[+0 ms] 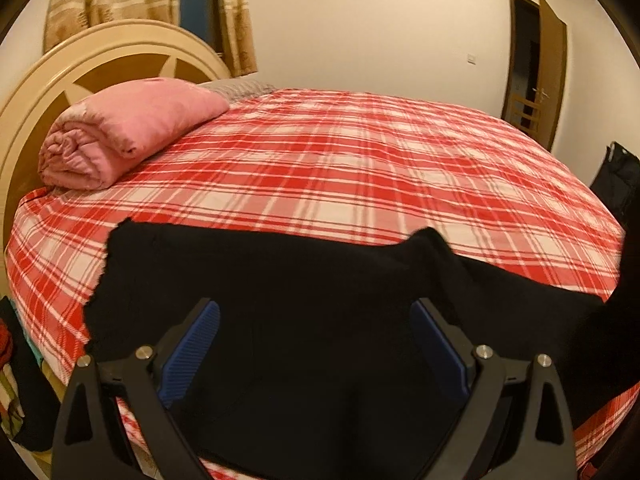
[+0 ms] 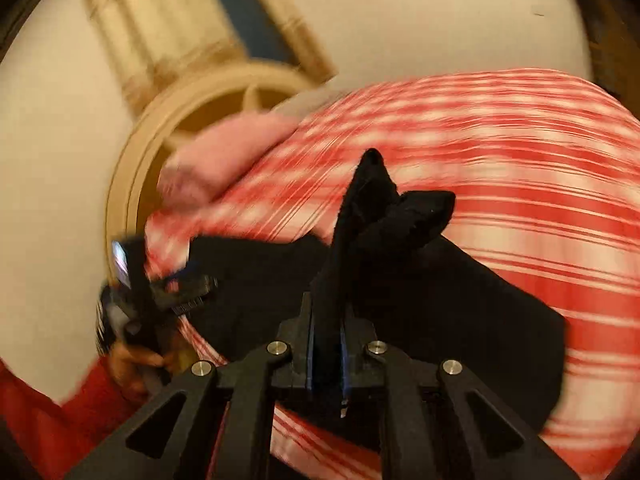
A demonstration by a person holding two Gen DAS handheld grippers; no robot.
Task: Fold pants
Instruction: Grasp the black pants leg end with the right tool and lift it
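Pants [image 2: 400,280] blurred, featureless black

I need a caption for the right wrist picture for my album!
Right gripper pinching a bunched fold of black fabric pants above the red-and-white plaid bedsheet.

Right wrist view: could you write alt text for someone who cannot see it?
The right gripper, jaws shut on a bunched fold of black pants, lifts the cloth above a red and white plaid bedsheet. The picture is motion-blurred; a pink folded blanket lies by the cream headboard, and the left gripper shows at left.
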